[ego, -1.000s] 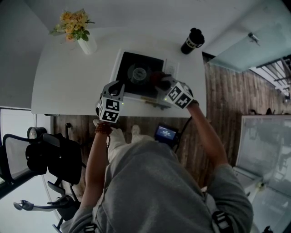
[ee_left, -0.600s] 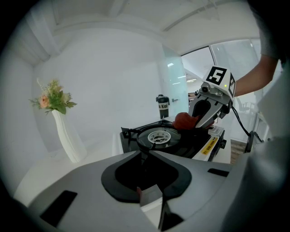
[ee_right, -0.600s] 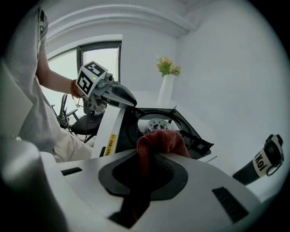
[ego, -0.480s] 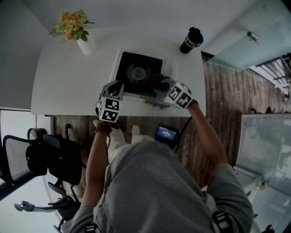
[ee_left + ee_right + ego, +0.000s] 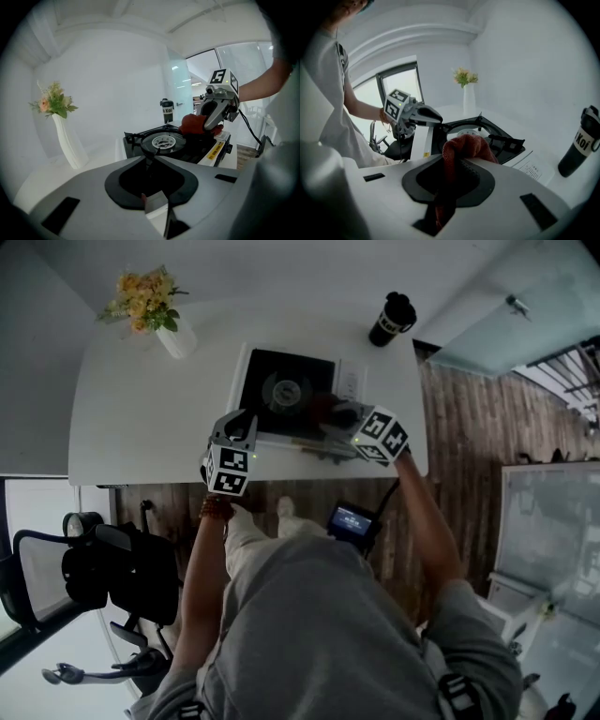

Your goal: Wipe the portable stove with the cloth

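White table (image 5: 141, 399) bears the stove (image 5: 281, 371). At its near-left rim the left claw (image 5: 242, 424), jaws nearly together, seems to pinch it. On the near-right part the right claw (image 5: 341, 417) clamps the red cloth (image 5: 466, 144). The burner lies left of that cloth. Since a second ago, the right claw has rolled and barely shifted.

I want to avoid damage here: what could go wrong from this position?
1. The red cloth in the right tool is close to the pan supports of the portable stove; it may snag on them.
2. The stove sits near the front edge of the table; a hard push might slide it off.
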Demonstrator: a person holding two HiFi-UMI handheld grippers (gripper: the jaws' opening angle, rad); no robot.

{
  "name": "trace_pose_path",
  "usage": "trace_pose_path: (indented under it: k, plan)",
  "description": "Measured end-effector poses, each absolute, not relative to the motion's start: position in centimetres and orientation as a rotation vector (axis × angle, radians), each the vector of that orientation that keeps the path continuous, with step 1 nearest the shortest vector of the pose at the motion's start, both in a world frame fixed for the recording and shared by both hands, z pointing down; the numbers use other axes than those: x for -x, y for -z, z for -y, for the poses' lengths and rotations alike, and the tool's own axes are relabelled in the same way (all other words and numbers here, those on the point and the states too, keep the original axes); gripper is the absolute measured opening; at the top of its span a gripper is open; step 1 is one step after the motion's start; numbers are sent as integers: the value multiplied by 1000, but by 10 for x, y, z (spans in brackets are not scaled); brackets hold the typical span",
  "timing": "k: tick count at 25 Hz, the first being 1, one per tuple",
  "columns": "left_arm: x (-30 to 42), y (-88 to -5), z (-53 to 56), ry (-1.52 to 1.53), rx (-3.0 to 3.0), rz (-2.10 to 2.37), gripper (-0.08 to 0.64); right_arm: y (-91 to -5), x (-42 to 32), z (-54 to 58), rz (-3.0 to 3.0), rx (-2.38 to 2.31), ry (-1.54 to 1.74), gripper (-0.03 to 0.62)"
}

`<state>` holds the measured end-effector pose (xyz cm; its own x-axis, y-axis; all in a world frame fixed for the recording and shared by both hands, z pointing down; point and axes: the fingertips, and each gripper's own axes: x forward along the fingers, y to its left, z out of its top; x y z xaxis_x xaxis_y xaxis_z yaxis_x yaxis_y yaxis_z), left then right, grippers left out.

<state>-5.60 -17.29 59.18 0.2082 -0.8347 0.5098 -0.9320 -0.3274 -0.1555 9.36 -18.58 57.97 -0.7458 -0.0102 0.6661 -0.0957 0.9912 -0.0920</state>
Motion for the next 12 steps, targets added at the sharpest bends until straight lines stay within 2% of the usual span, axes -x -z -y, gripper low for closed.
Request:
trace_pose_path:
  k: [7, 12]
  plan:
    - [53, -588, 172, -711, -2348, 1597, 80, -499, -102, 196, 2669, -424, -195, 60]
    - [45, -586, 170, -639, -2405, 1422, 153, -483, -94, 178, 2653, -514, -163, 60]
